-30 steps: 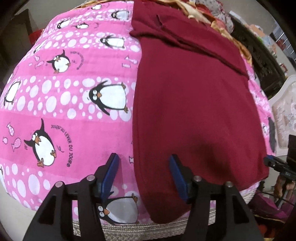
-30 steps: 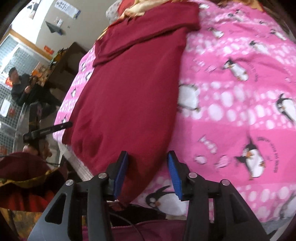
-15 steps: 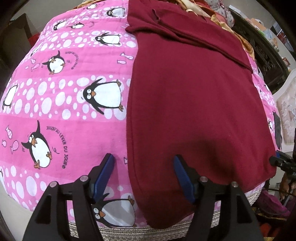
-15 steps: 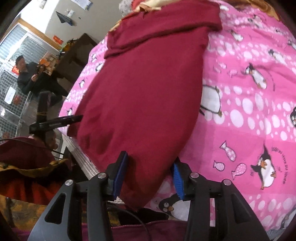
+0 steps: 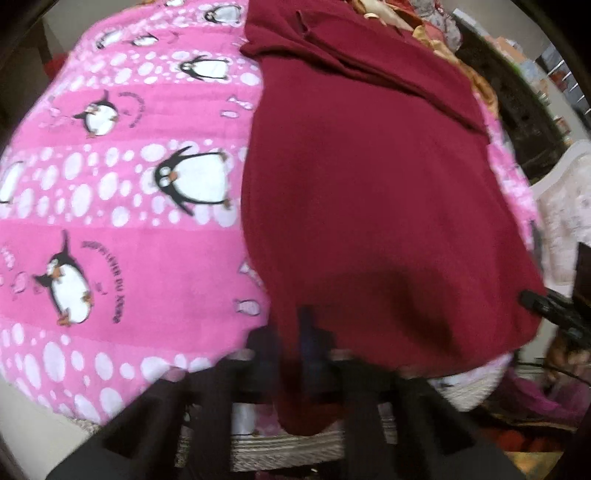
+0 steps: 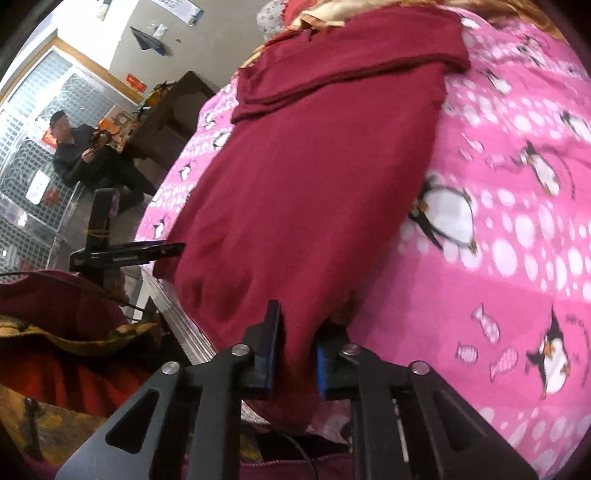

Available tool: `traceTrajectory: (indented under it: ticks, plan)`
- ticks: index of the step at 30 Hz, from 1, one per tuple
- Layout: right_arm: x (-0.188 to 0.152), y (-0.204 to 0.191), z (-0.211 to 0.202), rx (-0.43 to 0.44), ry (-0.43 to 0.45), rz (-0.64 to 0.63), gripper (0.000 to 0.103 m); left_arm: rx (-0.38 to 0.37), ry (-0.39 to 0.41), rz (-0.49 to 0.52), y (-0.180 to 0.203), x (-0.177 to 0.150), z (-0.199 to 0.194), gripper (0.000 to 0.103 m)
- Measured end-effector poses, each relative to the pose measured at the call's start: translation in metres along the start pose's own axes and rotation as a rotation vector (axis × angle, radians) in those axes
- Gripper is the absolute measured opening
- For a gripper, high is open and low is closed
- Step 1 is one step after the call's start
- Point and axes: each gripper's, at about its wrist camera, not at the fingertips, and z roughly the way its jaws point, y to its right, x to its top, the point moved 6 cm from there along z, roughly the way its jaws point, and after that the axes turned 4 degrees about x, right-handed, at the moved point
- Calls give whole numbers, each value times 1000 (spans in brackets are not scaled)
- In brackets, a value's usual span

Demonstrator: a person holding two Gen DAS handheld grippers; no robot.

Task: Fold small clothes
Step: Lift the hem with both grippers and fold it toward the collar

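A dark red garment (image 5: 369, 184) lies lengthwise on a pink penguin blanket (image 5: 122, 229), its sleeves folded across the far end. My left gripper (image 5: 303, 347) is blurred and shut on the garment's near left hem corner. In the right wrist view the same garment (image 6: 314, 177) lies on the blanket (image 6: 517, 240), and my right gripper (image 6: 295, 350) is shut on its near right hem corner, the cloth bunched between the blue pads and lifted a little.
The bed's woven edge (image 5: 295, 450) runs just below the grippers. A phone on a stand (image 6: 125, 253) juts in beside the bed. A seated person (image 6: 85, 151) and dark furniture (image 6: 166, 114) are beyond. Other clothes (image 5: 436, 26) pile at the far end.
Both grippers have closed from open onto the near hem corners of the red garment. The hem has lifted and bunched between the pads.
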Motion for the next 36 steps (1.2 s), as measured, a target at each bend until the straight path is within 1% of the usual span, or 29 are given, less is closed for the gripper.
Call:
traceTrajectory:
  ticks: [2, 4, 6, 9, 11, 14, 15, 16, 18, 21, 23, 25, 26, 27, 28, 29, 30, 31, 32, 33, 34, 35, 36]
  plan:
    - [14, -5, -8, 0, 29, -35, 8, -14, 38, 22, 2, 11, -10, 7]
    - [35, -8, -20, 26, 81, -41, 8, -64, 86, 15, 2, 27, -25, 7]
    - [55, -8, -28, 38, 131, -39, 8, -119, 143, -11, -1, 48, -41, 7]
    - [95, -2, -41, 45, 228, -23, 8, -156, 225, -47, -5, 90, -56, 7]
    - [126, 3, -44, 18, 283, -25, 7, -151, 273, -50, -5, 114, -62, 7]
    - [175, 13, -45, -30, 333, -29, 7, -144, 345, -56, -11, 161, -71, 7]
    - [185, 17, -46, -36, 346, -26, 7, -140, 363, -60, -9, 177, -72, 7]
    - [203, 25, -48, -35, 366, -16, 7, -133, 382, -66, -10, 194, -73, 7]
    - [231, 41, -46, -46, 388, 31, 6, -139, 401, -73, -7, 226, -69, 7]
    - [268, 68, -41, -50, 408, 103, 6, -112, 426, -80, -1, 275, -57, 7]
    - [292, 84, -33, -69, 425, 147, 6, -102, 434, -94, -5, 295, -52, 7]
    - [311, 100, -23, -84, 433, 184, 6, -99, 420, -127, -10, 320, -38, 7]
    - [321, 114, -12, -94, 409, 228, 8, -103, 402, -150, -14, 326, -31, 8]
    - [323, 122, -7, -96, 393, 260, 11, -114, 366, -177, -20, 334, -22, 9]
    - [325, 132, -2, -90, 382, 297, 17, -131, 344, -191, -23, 338, -17, 14]
    - [327, 141, -4, -80, 394, 323, 23, -166, 330, -209, -28, 341, -13, 18]
    - [327, 146, -10, -85, 423, 333, 28, -204, 332, -222, -33, 344, -14, 21]
    - [327, 150, -22, -80, 465, 338, 34, -221, 337, -221, -35, 343, -17, 26]
    - [325, 155, -38, -62, 515, 347, 38, -217, 350, -212, -38, 343, -22, 42]
    - [323, 157, -48, -56, 539, 355, 39, -175, 388, -205, -42, 342, -30, 55]
    - [317, 158, -60, -69, 554, 352, 39, -145, 432, -202, -44, 339, -40, 72]
    - [313, 155, -66, -86, 552, 328, 39, -140, 477, -197, -46, 337, -50, 76]
    - [308, 148, -69, -114, 535, 273, 39, -150, 519, -179, -45, 333, -60, 76]
